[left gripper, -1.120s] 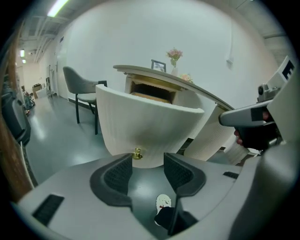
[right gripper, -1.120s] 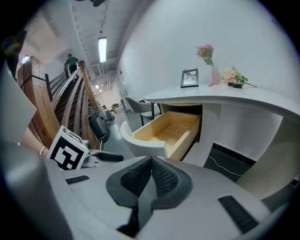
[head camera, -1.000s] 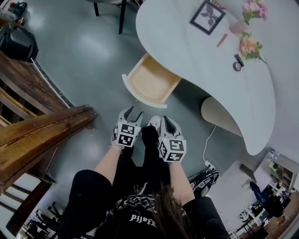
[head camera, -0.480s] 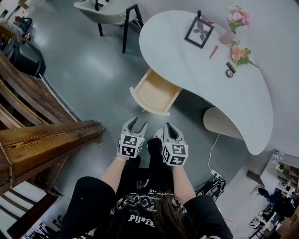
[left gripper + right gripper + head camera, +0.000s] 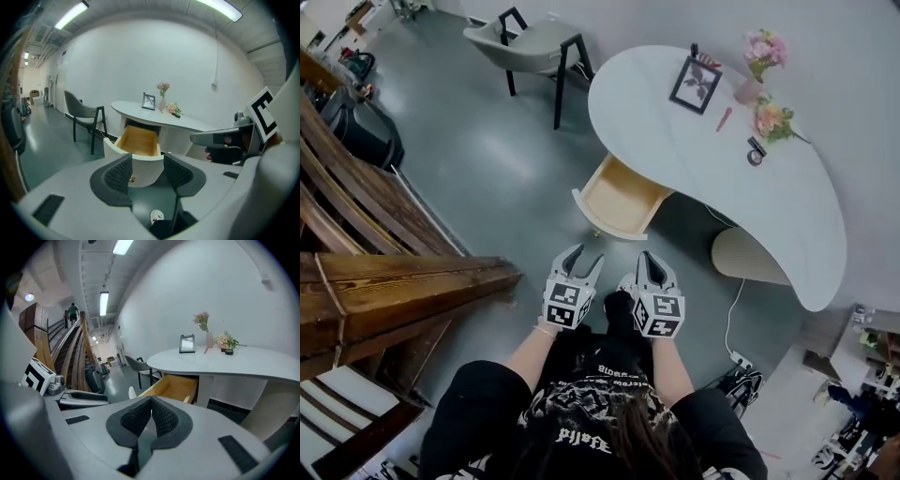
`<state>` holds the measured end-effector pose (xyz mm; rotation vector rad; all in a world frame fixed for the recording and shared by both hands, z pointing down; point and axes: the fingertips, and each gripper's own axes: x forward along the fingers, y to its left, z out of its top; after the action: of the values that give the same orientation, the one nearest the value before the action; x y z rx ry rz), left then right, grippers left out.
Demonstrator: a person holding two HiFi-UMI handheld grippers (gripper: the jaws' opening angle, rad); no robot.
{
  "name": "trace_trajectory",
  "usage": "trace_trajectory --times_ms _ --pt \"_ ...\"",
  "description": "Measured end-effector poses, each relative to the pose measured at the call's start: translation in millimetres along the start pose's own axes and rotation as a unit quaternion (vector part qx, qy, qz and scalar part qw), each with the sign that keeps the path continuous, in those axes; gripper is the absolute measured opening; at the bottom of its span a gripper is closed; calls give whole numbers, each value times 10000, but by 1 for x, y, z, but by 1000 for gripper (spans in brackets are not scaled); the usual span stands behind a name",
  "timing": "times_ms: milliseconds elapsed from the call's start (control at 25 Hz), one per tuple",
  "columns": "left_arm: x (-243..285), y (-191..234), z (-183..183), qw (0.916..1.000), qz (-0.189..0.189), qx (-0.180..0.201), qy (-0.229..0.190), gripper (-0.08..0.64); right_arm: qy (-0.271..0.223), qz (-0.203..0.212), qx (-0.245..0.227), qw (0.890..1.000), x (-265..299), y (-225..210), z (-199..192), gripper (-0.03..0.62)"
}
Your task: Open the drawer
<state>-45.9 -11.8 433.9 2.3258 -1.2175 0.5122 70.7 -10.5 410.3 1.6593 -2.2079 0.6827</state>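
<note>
The drawer stands pulled out of the white desk, well apart from the left gripper, jaws apart and empty, and the right gripper, jaws pressed together, both nearer the person.

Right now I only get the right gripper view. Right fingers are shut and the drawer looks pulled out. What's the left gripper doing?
Observer: The left gripper has its fingers apart with nothing between them, and it is aimed at the drawer front.
Operator: Touching it?
Observer: No. The head view shows it held clear of the drawer, over the floor.
Operator: Anything in the drawer?
Observer: From above, only bare wood shows inside.
</note>
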Motion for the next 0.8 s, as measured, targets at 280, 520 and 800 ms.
trace_trajectory --times_ms 280,520,800 --pt "-23 -14 28 9991 -187 231 -317 203 -374 -72 -155 9992 -20 2 28 26" --pt "-36 -20 53 9969 -247 400 -637 203 -620 -77 -233 9978 -35 8 42 26" --pt "-52 -26 73 9939 -284 539 -925 202 -759 -111 -378 9963 -51 12 49 26"
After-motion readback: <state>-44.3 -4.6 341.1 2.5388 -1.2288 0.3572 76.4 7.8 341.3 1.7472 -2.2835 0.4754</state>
